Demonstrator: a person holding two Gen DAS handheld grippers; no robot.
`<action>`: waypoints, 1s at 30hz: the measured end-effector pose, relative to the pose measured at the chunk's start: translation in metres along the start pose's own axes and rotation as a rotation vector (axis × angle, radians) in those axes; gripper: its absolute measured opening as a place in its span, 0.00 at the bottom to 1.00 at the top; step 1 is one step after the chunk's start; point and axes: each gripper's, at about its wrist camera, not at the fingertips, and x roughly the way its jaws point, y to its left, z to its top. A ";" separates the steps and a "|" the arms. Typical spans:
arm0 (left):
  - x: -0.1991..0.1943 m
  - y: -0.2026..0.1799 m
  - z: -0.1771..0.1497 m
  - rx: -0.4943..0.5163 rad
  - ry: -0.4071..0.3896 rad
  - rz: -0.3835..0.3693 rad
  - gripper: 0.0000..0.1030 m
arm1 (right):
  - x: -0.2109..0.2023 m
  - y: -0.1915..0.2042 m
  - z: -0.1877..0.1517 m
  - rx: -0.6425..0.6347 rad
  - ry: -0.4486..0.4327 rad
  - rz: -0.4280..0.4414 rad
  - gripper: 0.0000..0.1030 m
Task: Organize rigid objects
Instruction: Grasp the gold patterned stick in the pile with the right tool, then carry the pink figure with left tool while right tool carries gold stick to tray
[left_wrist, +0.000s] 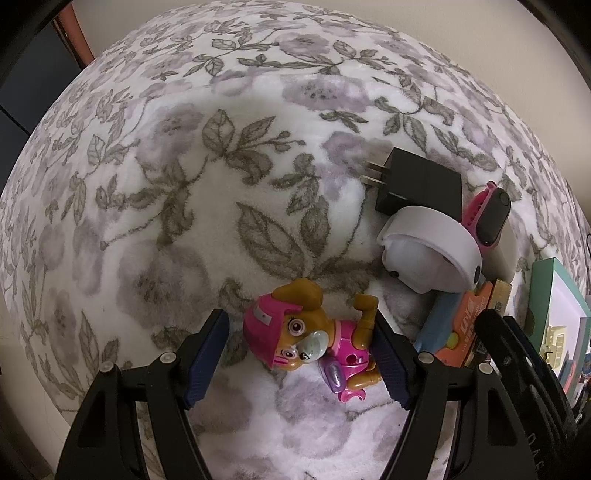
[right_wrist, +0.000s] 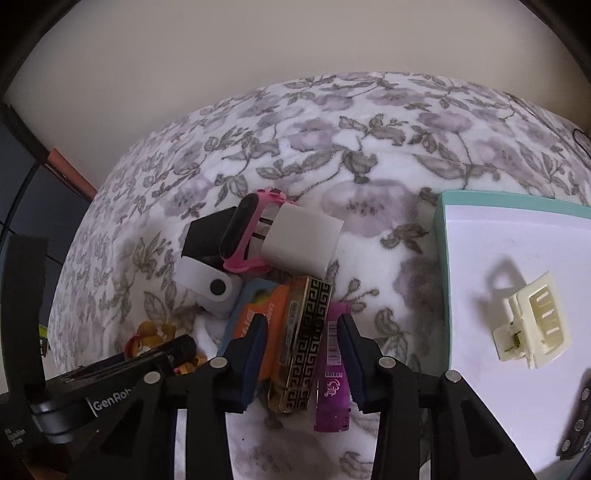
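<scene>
Now our left gripper stands wide around the toy pup; we should close squarely across its body. Our right gripper, also wide, straddles the patterned box and purple tube.

Rigid odds and ends on the flowered blanket

A pink pup figurine lay on its side; black charger, white charger, pink band, patterned box and purple tube clustered nearby; a cream hair claw sat apart.

soft, dim indoor light from above; hair clip right of the fingers casts a faint shadow; heavy fisheye bending, dark corners, mild blur.
</scene>
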 end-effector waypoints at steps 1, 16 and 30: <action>0.001 0.000 0.000 0.002 0.001 0.002 0.74 | 0.000 0.000 0.000 0.001 0.001 -0.002 0.31; 0.001 -0.004 0.001 0.002 0.002 0.005 0.74 | -0.013 -0.018 -0.006 0.036 0.070 0.031 0.09; 0.001 -0.002 -0.001 0.004 0.004 0.000 0.74 | -0.013 -0.010 -0.003 0.020 0.069 0.025 0.12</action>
